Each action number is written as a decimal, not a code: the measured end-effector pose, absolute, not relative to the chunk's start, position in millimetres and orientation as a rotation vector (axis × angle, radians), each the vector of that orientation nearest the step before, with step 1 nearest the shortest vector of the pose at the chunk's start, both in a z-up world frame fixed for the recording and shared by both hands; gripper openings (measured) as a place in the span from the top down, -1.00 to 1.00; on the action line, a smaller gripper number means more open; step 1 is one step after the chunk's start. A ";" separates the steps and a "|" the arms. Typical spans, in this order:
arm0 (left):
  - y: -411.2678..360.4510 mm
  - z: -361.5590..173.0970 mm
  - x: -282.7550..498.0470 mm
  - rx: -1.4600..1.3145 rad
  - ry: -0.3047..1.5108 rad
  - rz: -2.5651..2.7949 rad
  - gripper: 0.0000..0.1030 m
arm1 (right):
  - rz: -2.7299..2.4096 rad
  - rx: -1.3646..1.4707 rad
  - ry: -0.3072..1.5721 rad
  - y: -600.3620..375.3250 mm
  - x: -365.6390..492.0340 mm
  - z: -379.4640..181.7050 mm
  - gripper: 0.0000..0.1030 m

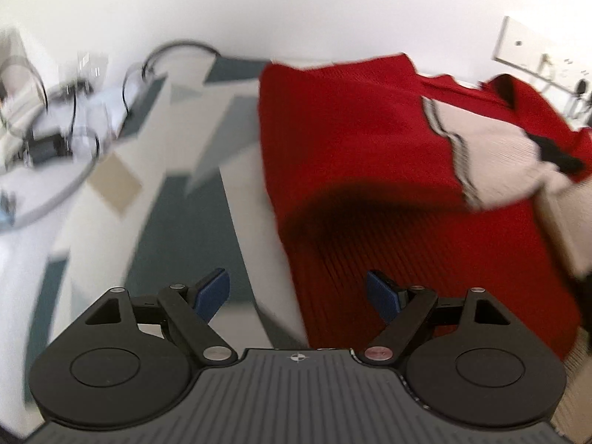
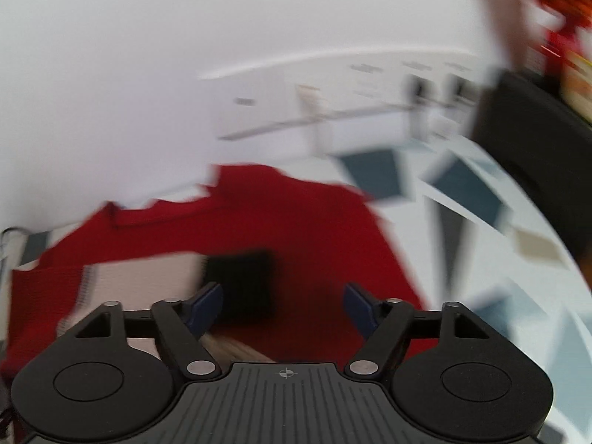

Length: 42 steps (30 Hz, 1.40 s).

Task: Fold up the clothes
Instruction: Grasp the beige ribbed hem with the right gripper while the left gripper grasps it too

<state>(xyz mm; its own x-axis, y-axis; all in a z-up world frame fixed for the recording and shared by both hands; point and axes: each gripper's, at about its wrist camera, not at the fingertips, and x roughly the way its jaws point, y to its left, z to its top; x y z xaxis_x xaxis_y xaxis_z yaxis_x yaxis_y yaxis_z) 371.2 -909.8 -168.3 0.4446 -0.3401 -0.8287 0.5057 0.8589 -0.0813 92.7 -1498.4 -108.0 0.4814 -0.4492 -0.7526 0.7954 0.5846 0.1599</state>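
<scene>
White walls behind, and a bench (image 1: pixel 166 222) w/ a white, teal and tan geometric cover; cables and some gear sit at its far left in the left view, too blurred to name. The sweater (image 1: pixel 370 140), red w/ a cream panel and dark trim, lies on the bench, partly folded by the look of it: one layer overlaps another and throws a dark shadow along the fold. Left gripper (image 1: pixel 298 296) has its jaws wide apart, nothing in them, over the sweater's left edge where red meets cover. Right gripper (image 2: pixel 283 309) is likewise spread wide and holding nothing, above the sweater (image 2: pixel 296 222) near a black patch and the cream panel. Both views are smeared, so contact w/ the cloth can't be judged. Prob. the step is reaching in for the next fold. To do it well: come down low, pinch all layers at an edge or corner, not the middle; lift both sides evenly, keep the knit taut, lay it square so no creases trap.
</scene>
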 end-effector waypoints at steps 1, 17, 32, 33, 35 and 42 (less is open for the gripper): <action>-901.5 -166.9 364.0 0.157 1.005 -0.541 -0.60 | -0.840 0.553 0.742 -1495.8 74.9 -110.4 -0.54; -838.1 -178.7 240.4 0.078 1.098 -0.635 -0.60 | -1.073 0.687 0.801 -1378.2 -107.8 -184.8 -0.69; -823.4 -181.5 246.4 -0.237 1.204 -0.498 0.74 | -0.951 0.610 0.796 -1337.6 -73.2 -176.7 0.40; -820.3 -180.3 248.6 -0.239 1.196 -0.483 0.74 | -0.943 0.627 0.794 -1334.6 -74.8 -174.9 0.53; -811.1 -178.3 253.8 -0.246 1.183 -0.453 0.74 | -0.912 0.661 0.801 -1328.2 -77.4 -171.1 0.58; -775.9 -170.2 261.7 -0.207 1.143 -0.398 0.73 | -0.832 0.796 0.838 -1297.0 -97.0 -167.0 0.65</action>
<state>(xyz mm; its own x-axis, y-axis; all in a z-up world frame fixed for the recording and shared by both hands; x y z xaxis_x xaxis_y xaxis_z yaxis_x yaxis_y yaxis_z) 261.7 -775.9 -170.2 0.3550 -0.4092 -0.8405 0.2013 0.9115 -0.3588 -97.0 -1297.0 -167.0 0.4133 -0.2971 -0.8608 0.8586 0.4421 0.2596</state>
